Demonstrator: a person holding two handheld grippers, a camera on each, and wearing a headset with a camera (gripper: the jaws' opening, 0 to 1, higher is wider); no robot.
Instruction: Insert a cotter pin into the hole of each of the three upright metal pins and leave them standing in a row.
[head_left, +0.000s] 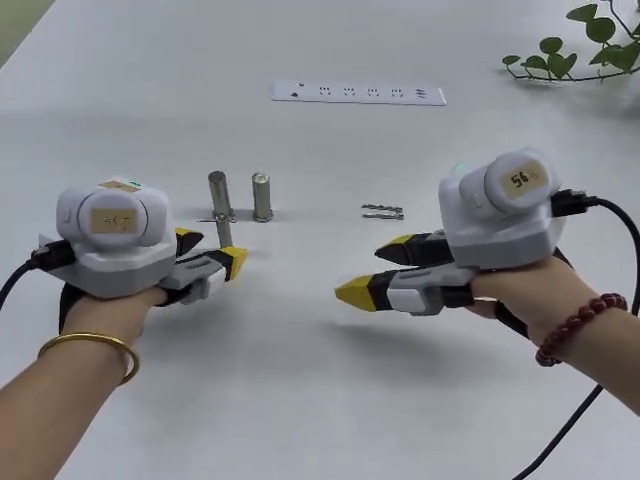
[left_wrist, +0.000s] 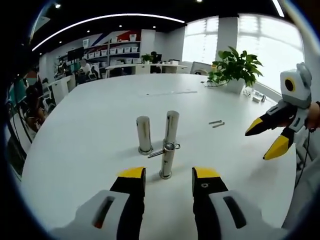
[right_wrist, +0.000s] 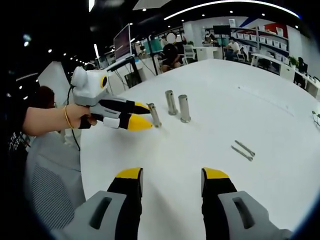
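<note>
1. head view: the left hand, with a gold bangle at the wrist, holds the left gripper low over the white table, pointing right. its jaws are spread with nothing between them. the right hand, with a red bead bracelet, holds the right gripper pointing left, its jaws also apart and empty. the three metal pins stand upright near the left gripper's tips. two loose cotter pins lie to their right, and a power strip lies farther back.
2. left gripper view: the front pin stands just ahead of the gap between the spread jaws, untouched, with a cotter pin through its upper part. the other two pins stand behind it, side by side.
3. right gripper view: the jaws are parted over bare table. the left gripper is held level, forearm reaching in from the left, with its tips just beside the nearest pin.
</note>
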